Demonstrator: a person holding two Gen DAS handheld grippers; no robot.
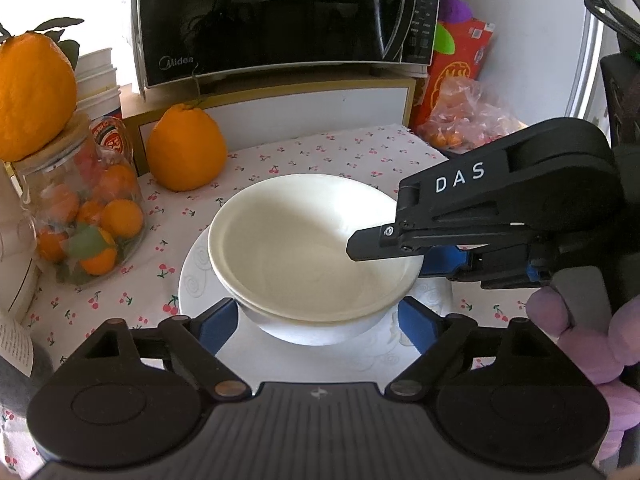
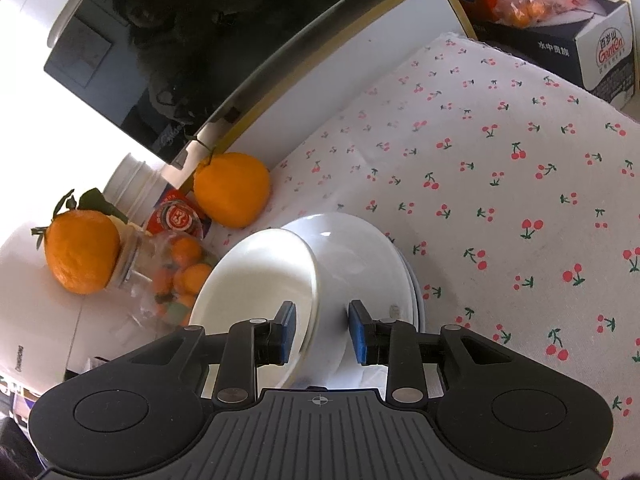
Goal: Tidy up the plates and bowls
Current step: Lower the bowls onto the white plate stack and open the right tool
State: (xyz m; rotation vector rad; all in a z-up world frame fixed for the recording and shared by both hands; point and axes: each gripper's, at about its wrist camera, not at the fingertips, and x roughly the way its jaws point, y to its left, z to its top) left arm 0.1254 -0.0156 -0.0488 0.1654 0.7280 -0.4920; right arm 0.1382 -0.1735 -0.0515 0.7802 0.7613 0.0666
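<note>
On the cherry-print cloth (image 1: 320, 152), round glossy bowls (image 1: 304, 240) nest.

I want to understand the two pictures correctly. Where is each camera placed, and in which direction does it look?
Left wrist view: sits on the left gripper, looks forward and down at the stacked bowls on a plate, microwave behind; shows its own open fingers, the right gripper at the bowl rim, and a gloved hand.
Right wrist view: sits on the right gripper, rolled sideways, looks along its fingers straddling the bowl rim.
Shared: bowls, orange, jar, cherry tablecloth.
</note>
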